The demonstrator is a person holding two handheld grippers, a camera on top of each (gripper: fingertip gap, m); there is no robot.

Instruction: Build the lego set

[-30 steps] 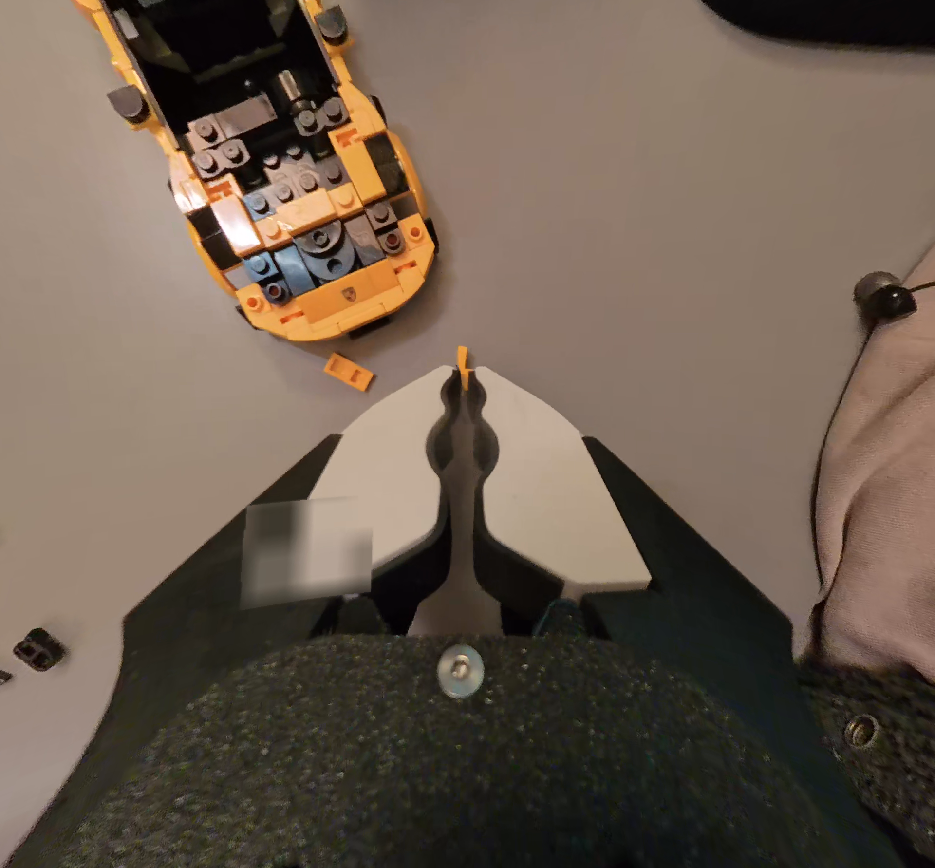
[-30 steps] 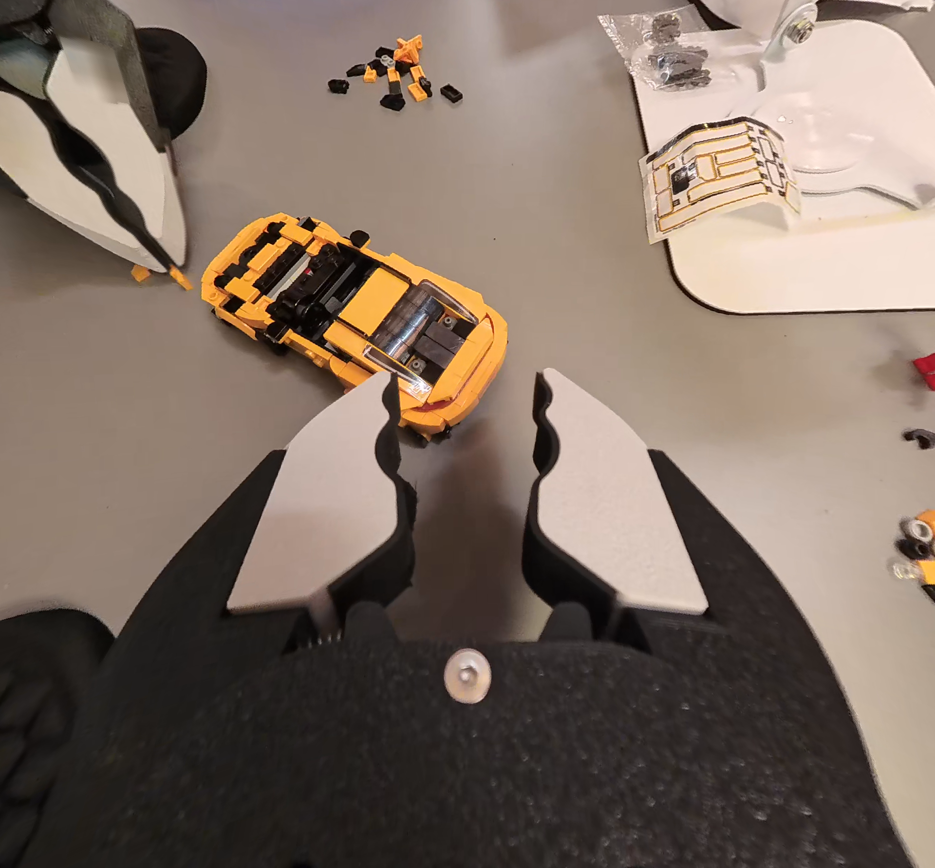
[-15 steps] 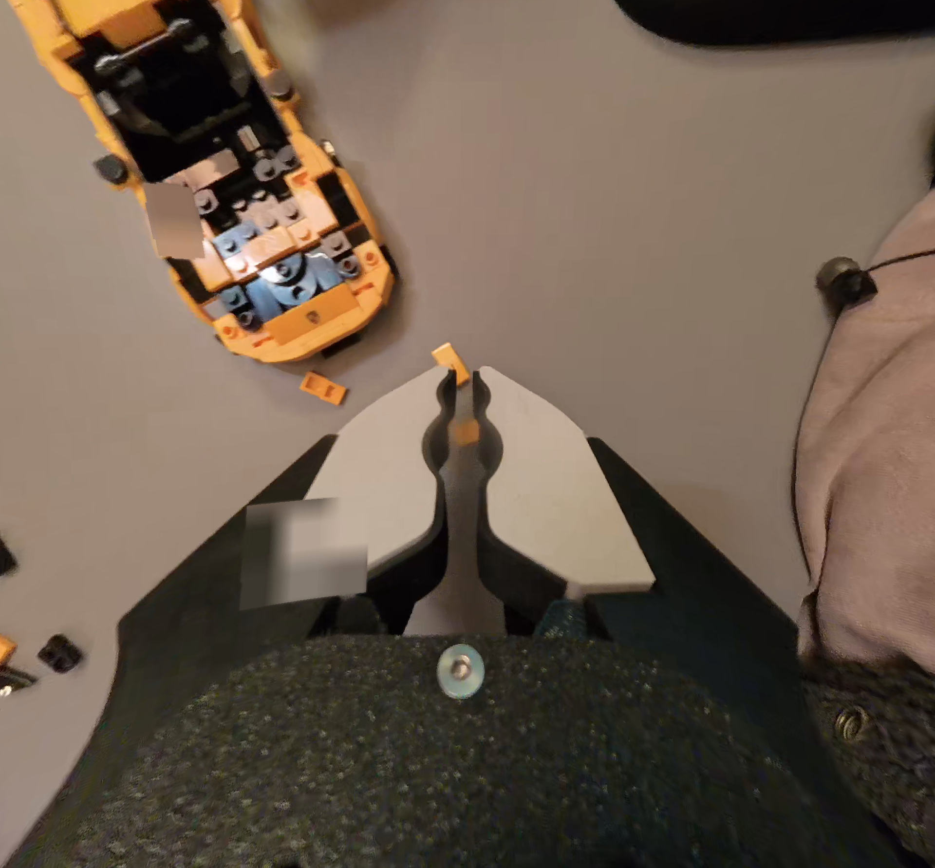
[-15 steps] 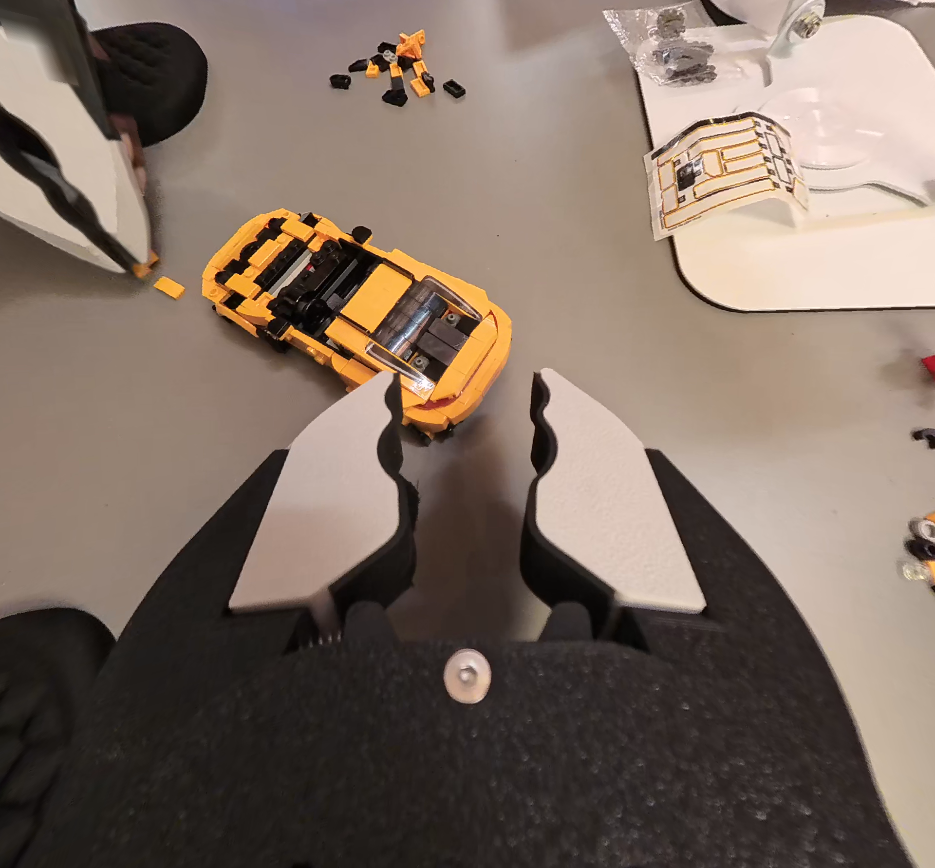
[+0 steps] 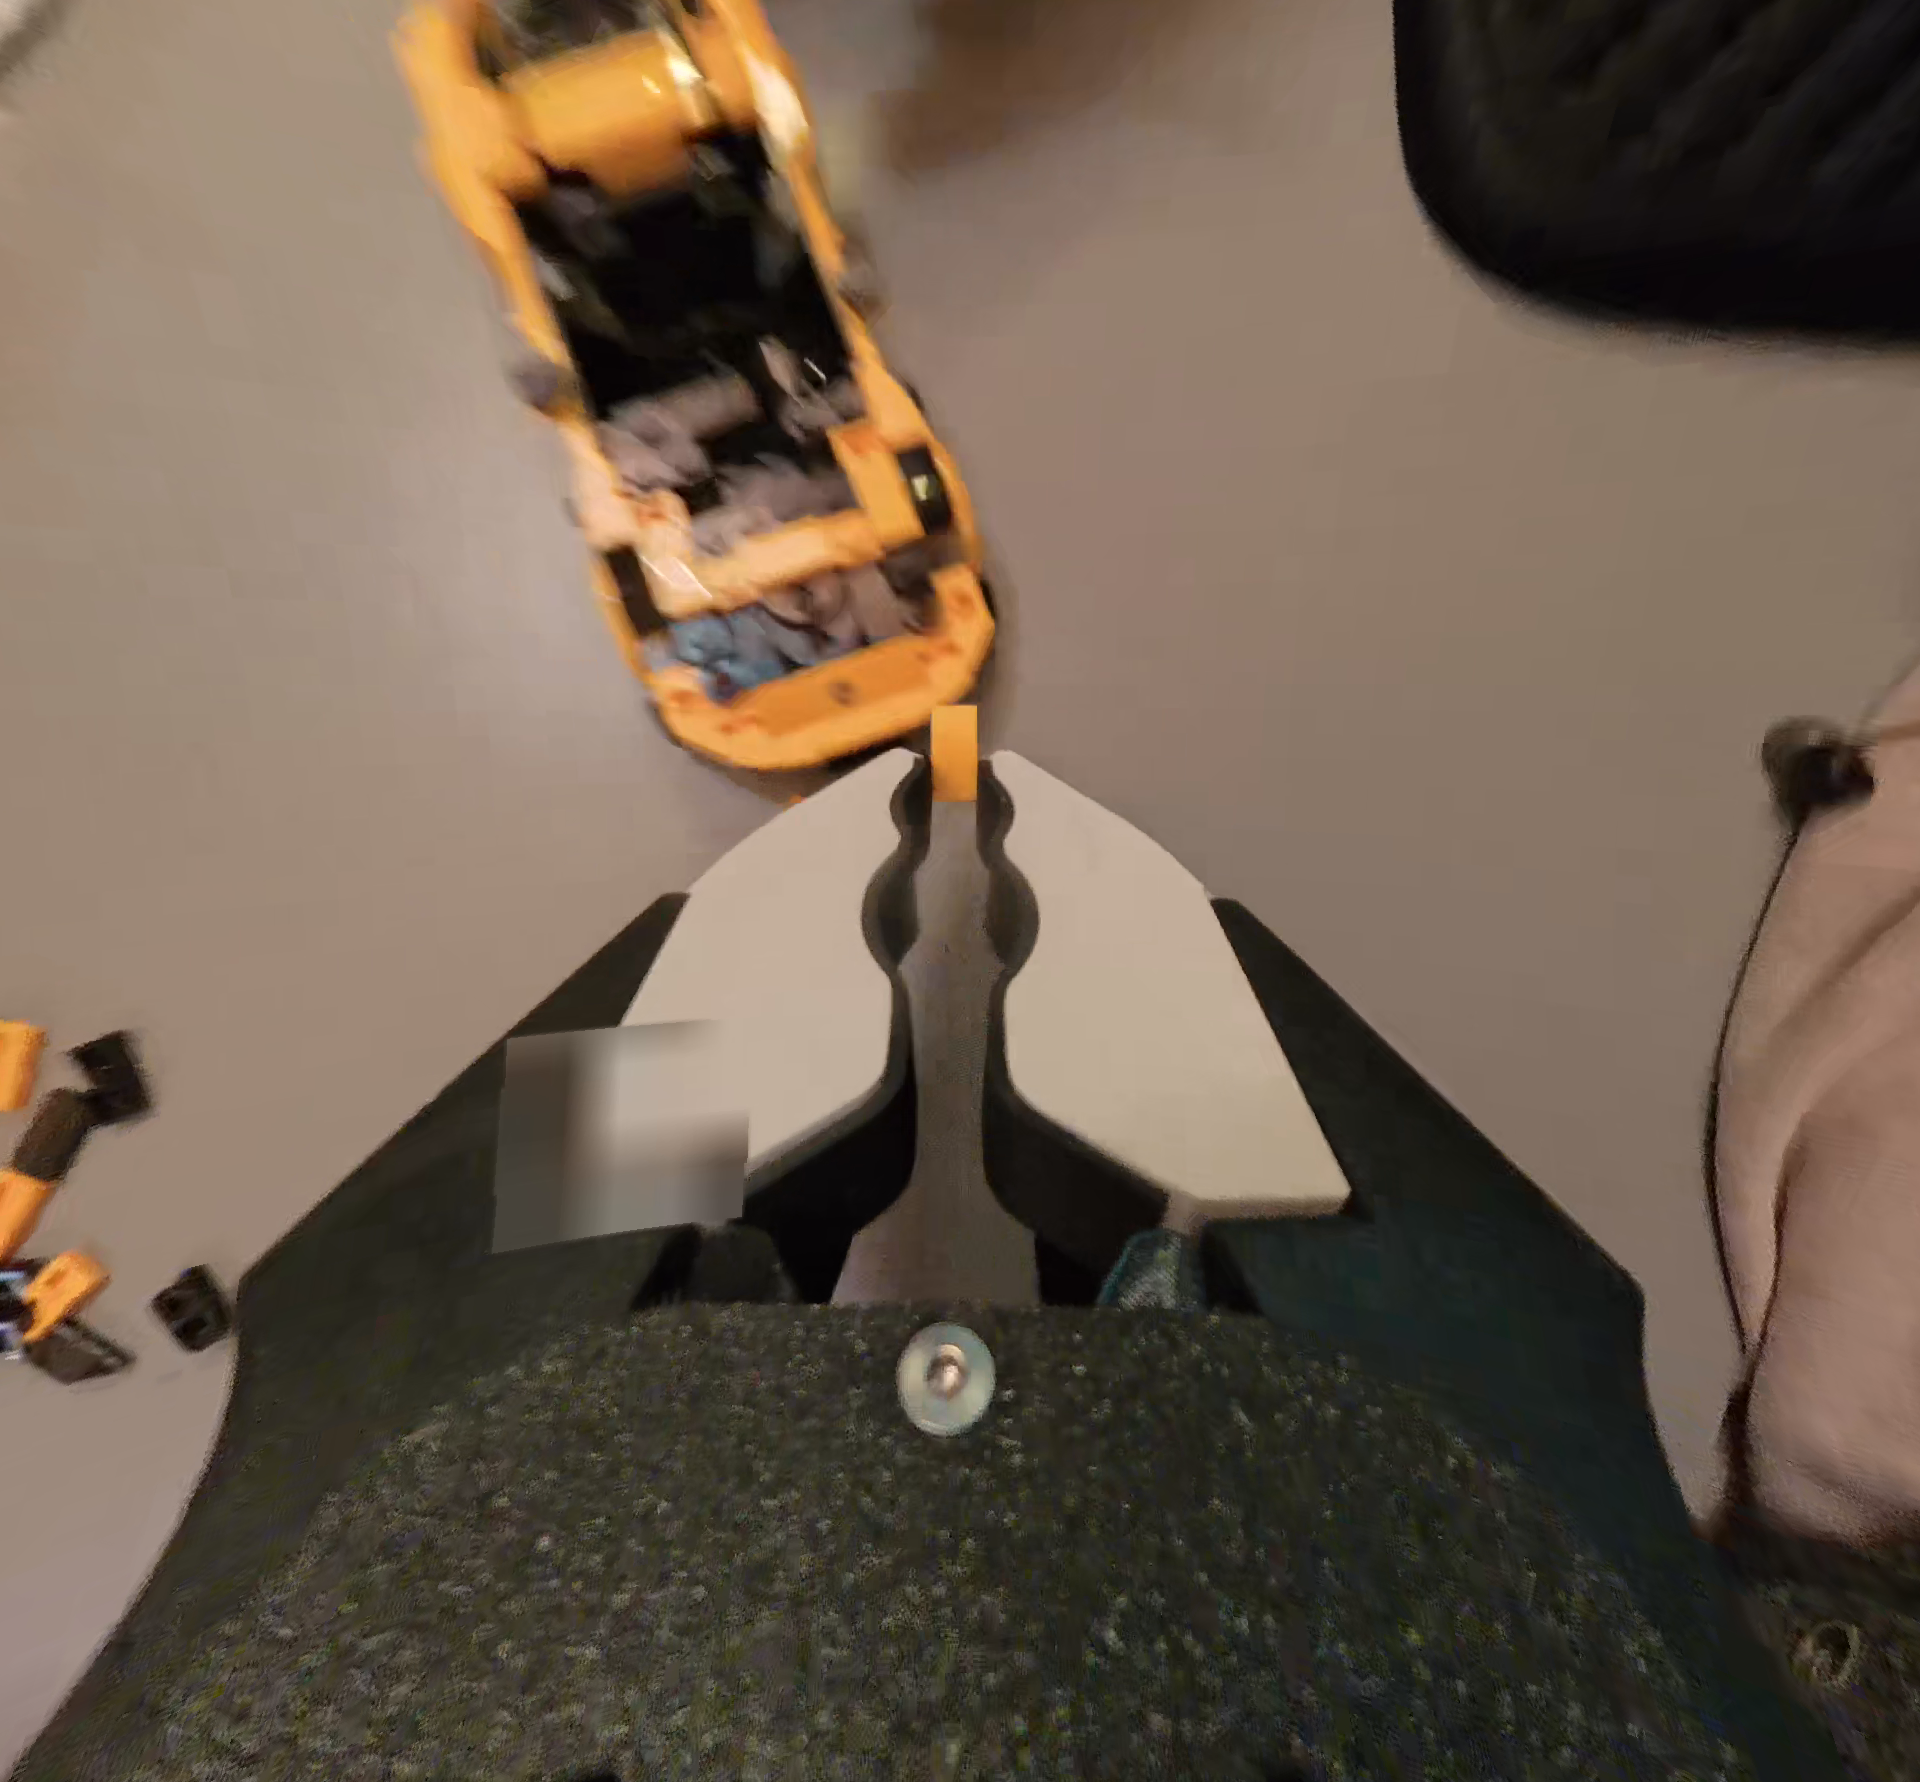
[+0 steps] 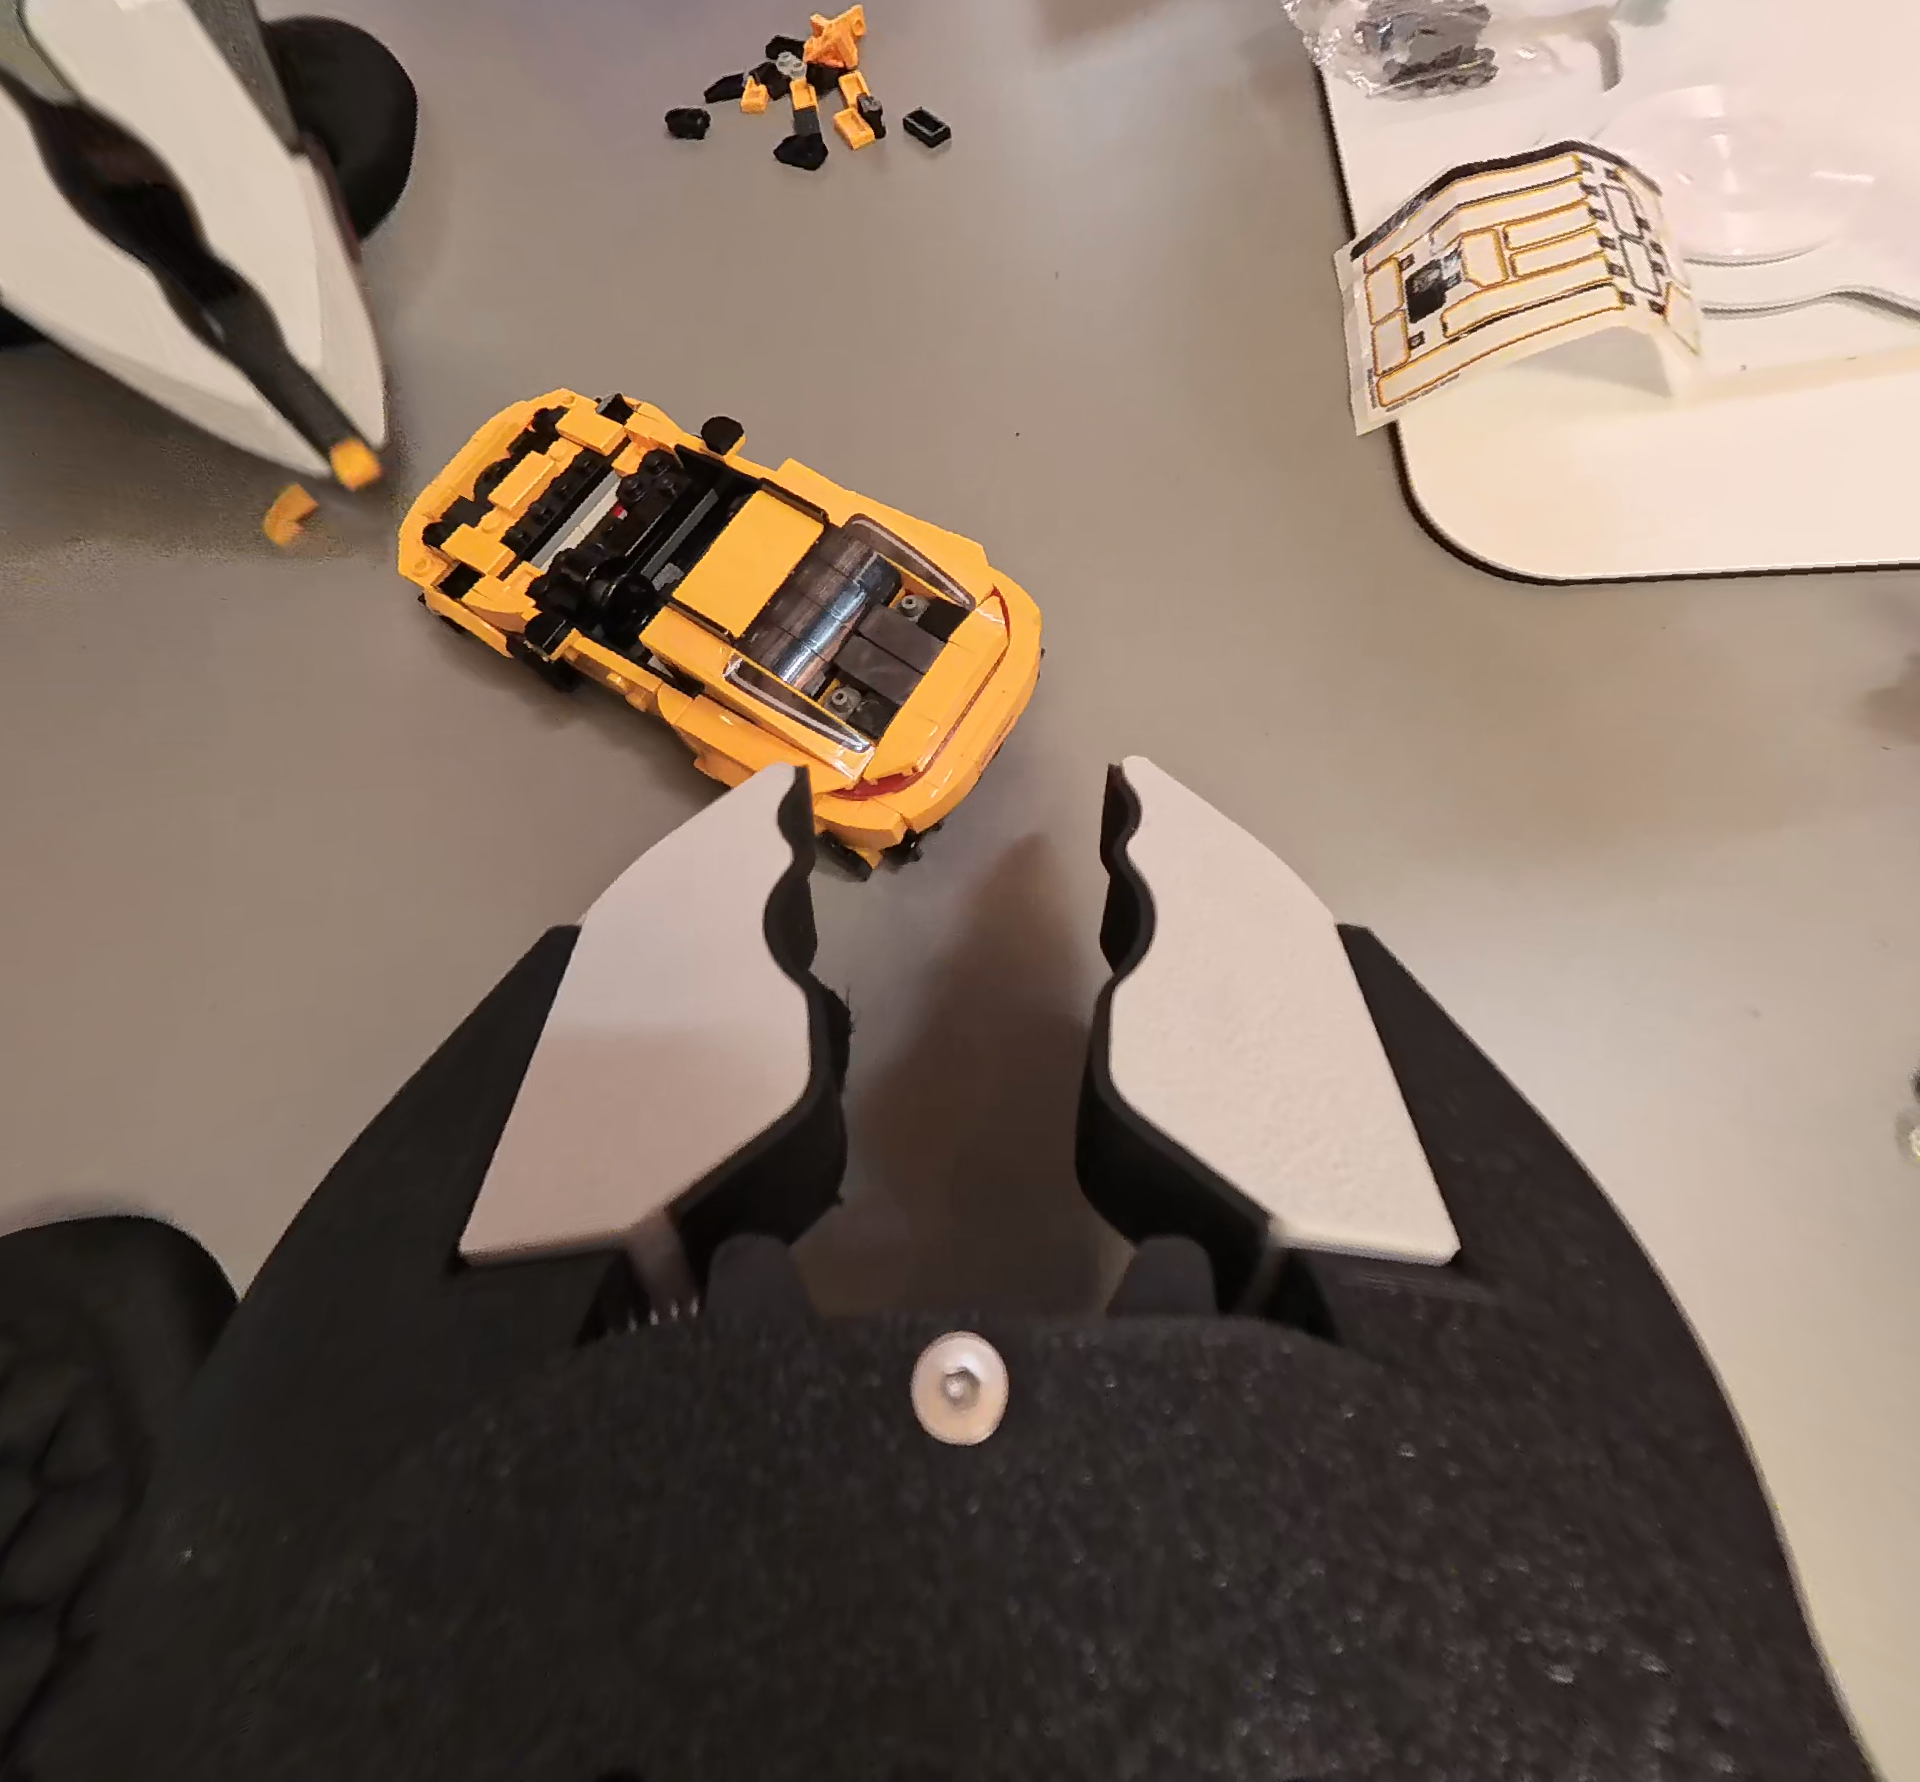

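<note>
A half-built orange and black lego car (image 6: pixel 717 605) sits on the grey table; it shows blurred in the left wrist view (image 5: pixel 707 402). My left gripper (image 5: pixel 954 771) is shut on a small orange lego piece (image 5: pixel 954 753) at its fingertips, just off the car's near end; the piece also shows in the right wrist view (image 6: pixel 353 463). A second small orange piece (image 6: pixel 289 514) lies on the table beside it. My right gripper (image 6: pixel 954 787) is open and empty, its left fingertip close by the car's other end.
A pile of small black and orange pieces (image 6: pixel 805 85) lies beyond the car, also at the left in the left wrist view (image 5: pixel 62 1202). A sticker sheet (image 6: pixel 1517 267) and a bag of grey parts (image 6: pixel 1392 18) rest on a white board (image 6: pixel 1662 475). A person's sleeve (image 5: pixel 1839 1057) is at right. The left gripper's tips are roughly 20 centimeters from the right gripper's.
My left gripper closed on the small orange piece, lifted it off the table and swung toward the car's end. The right gripper has barely moved.
</note>
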